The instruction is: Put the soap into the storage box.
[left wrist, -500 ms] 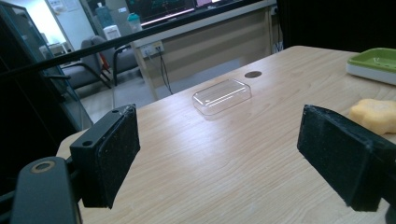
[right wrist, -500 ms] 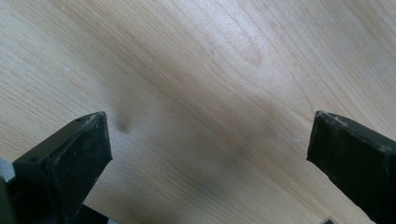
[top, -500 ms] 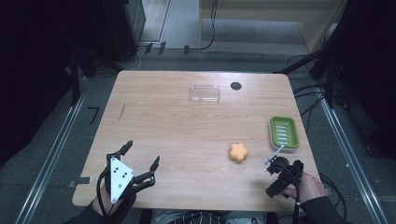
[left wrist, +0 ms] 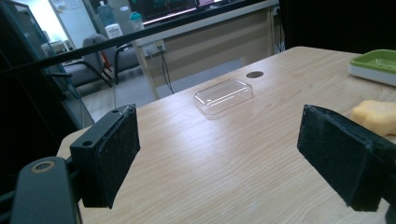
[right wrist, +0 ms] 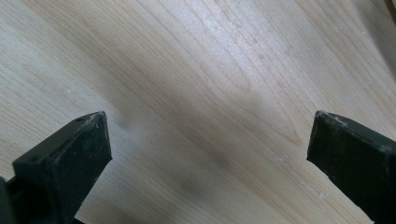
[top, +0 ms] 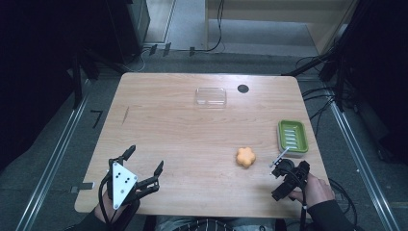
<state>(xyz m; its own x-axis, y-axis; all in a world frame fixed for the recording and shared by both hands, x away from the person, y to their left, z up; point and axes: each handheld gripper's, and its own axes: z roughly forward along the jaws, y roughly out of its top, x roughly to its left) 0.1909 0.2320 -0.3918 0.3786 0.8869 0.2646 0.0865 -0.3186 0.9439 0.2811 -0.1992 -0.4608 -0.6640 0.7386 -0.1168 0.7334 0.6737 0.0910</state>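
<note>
So far nothing is picked up, as far as the pictures show. Your right gripper [top: 283, 168] is near the front right corner of the table [top: 183, 134], and its camera looks down on bare wood; its fingers [right wrist: 70, 158] stand wide apart and hold nothing. Your left gripper [top: 144, 161] is at the front left corner, also with the fingers [left wrist: 109, 154] spread wide and empty — it points forward over the table toward the far side.

The thing nearest to your right gripper is the orange flower-shaped soap [top: 246, 157]. It lies on the table just to the left of that gripper and near the green soap dish [top: 292, 137], but apart from it. In the left gripper view the soap [left wrist: 376, 114] shows behind the right finger.

About the containers: the green soap dish sits close to the right edge, and its ribbed inside looks empty. The clear plastic lid [top: 210, 96] lies far back in the middle, beside the round dark hole [top: 243, 88] in the table; nothing seems to be under it or in it, though it is transparent and I cannot be fully sure.

My judgement is that the work is at its very start — the soap still waits to be grasped, and the dish and the lid are untouched.
</note>
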